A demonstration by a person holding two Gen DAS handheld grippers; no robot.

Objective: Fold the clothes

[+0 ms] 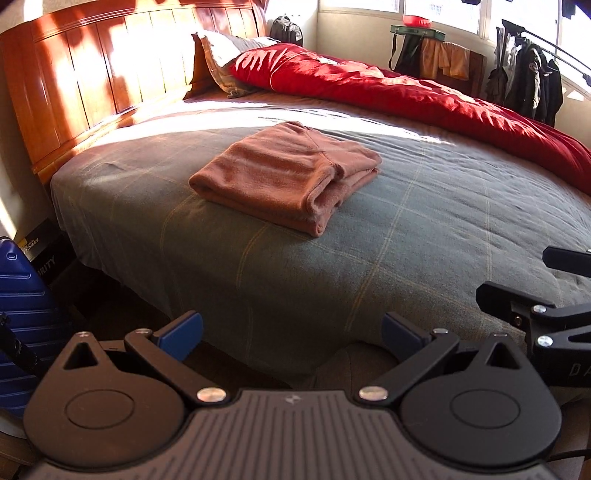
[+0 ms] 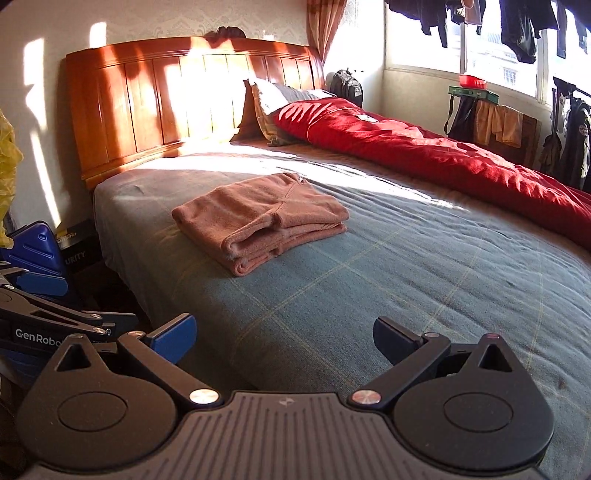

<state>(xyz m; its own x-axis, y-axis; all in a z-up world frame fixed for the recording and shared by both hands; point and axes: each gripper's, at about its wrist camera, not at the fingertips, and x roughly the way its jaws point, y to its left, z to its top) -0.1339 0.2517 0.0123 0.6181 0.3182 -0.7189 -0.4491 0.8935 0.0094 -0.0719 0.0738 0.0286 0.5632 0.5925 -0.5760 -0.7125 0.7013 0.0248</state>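
Garment: pink garment (image 1: 286,173) lies folded on the bed (image 1: 369,236).
Left gripper (image 1: 291,334): fingers wide, holding nothing.
Right gripper (image 2: 284,338): fingers wide, holding nothing.

left claw (image 1: 291,334), right claw (image 2: 284,338): black linkage arms, blue pads, silver pivot screws (ribbed grey housing).

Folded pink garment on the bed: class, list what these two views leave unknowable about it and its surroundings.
- Folded pink garment: its type; the folds hide its shape in both views.
- Black box beside the bed: its lettering is cut off by the bed corner and blue suitcase.
- Hanging clothes: cropped by the right wrist view's top edge.
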